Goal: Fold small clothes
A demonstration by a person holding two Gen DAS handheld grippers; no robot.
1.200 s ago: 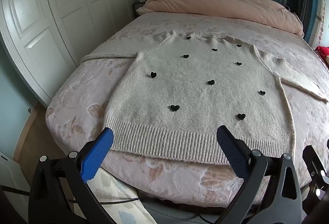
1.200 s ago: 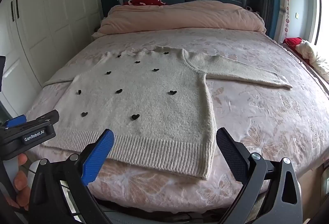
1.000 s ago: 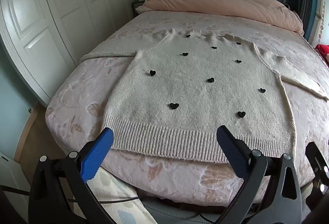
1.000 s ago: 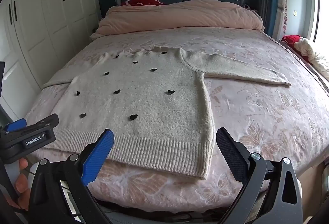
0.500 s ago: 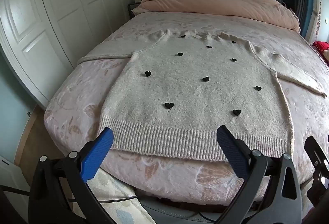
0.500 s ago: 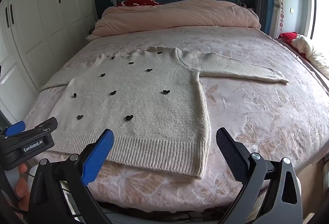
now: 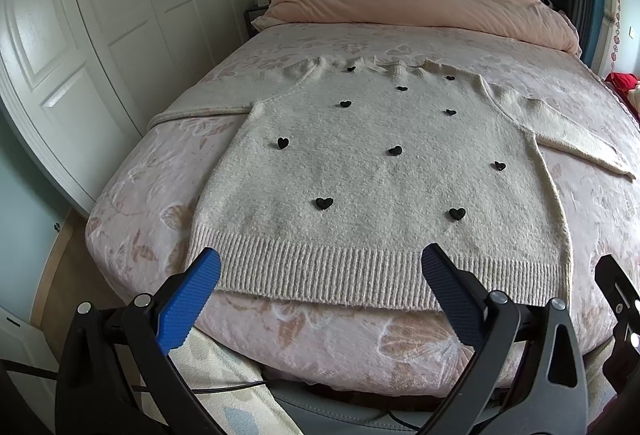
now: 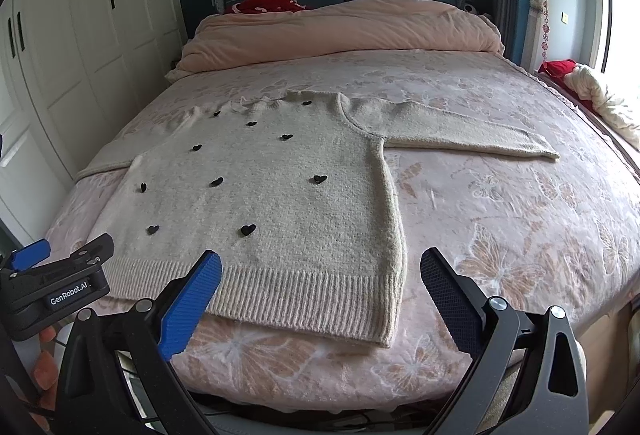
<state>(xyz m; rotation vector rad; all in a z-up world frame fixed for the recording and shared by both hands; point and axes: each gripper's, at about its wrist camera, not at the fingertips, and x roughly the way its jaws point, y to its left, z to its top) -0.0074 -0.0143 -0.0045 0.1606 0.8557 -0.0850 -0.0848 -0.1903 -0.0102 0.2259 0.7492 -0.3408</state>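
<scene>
A cream knit sweater (image 7: pixel 384 179) with black hearts lies flat on the bed, front up, both sleeves spread out; it also shows in the right wrist view (image 8: pixel 272 203). Its ribbed hem (image 7: pixel 344 275) faces me at the bed's near edge. My left gripper (image 7: pixel 320 275) is open and empty, hovering just before the hem's left half. My right gripper (image 8: pixel 320 275) is open and empty, over the hem's right corner (image 8: pixel 380 319). The right sleeve (image 8: pixel 460 135) stretches out to the right.
The bed (image 8: pixel 520 235) has a pink floral cover. A pink duvet (image 8: pixel 340 31) is piled at the headboard. White wardrobes (image 7: pixel 100 35) stand along the left. Red and white clothes (image 8: pixel 592 87) lie at the right by the window.
Both grippers have drawn back and risen slightly, so the sweater sits a little farther away in both views. The sweater has not moved. Both grippers stayed open.
</scene>
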